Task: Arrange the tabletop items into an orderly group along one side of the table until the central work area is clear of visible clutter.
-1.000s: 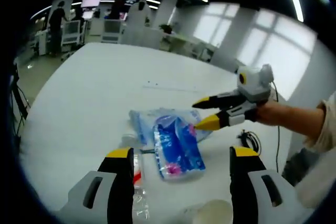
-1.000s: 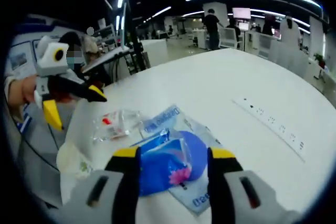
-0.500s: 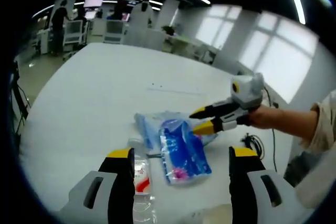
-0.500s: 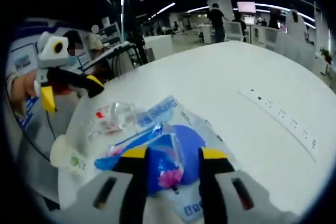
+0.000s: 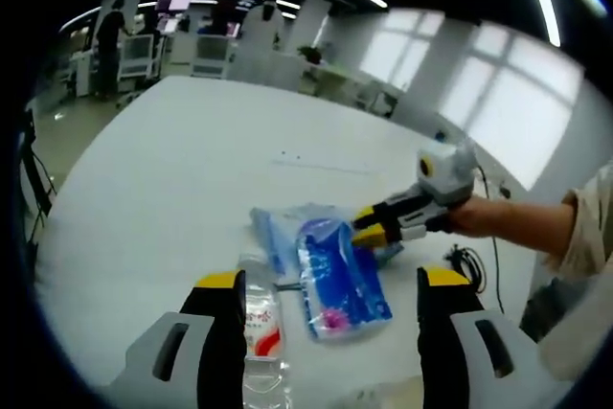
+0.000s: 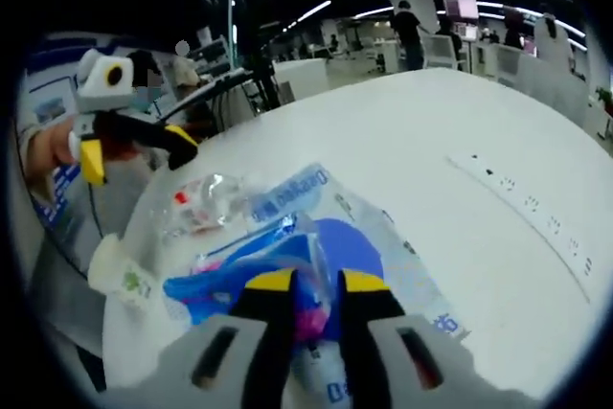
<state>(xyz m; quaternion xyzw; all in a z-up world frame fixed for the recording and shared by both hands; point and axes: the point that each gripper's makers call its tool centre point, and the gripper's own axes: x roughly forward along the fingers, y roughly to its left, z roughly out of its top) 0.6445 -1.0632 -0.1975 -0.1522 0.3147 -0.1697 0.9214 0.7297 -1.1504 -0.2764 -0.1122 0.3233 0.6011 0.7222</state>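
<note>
A blue plastic packet [image 5: 341, 276] lies on a clear bag with blue print [image 5: 283, 228] on the white table [image 5: 182, 160]. My right gripper [image 5: 365, 226] comes in from the right, its yellow tips pinched on the packet's far end. In the right gripper view my right gripper [image 6: 316, 286] is shut on the blue packet [image 6: 230, 280], with the clear bag [image 6: 397, 256] beneath. My left gripper [image 5: 331, 281] is open, hovering just short of the packet. In the right gripper view my left gripper [image 6: 139, 155] hangs open at the upper left.
A crumpled clear bottle with a red label [image 5: 259, 328] [image 6: 199, 206] lies beside the packet. A paper cup [image 6: 119, 277] sits near the table edge. A recessed socket strip [image 6: 534, 222] runs across the table. A black cable [image 5: 465, 261] lies by the right hand. People stand far behind.
My right gripper's jaws have closed from wide apart onto the blue packet. The left gripper stays open and has barely moved.
</note>
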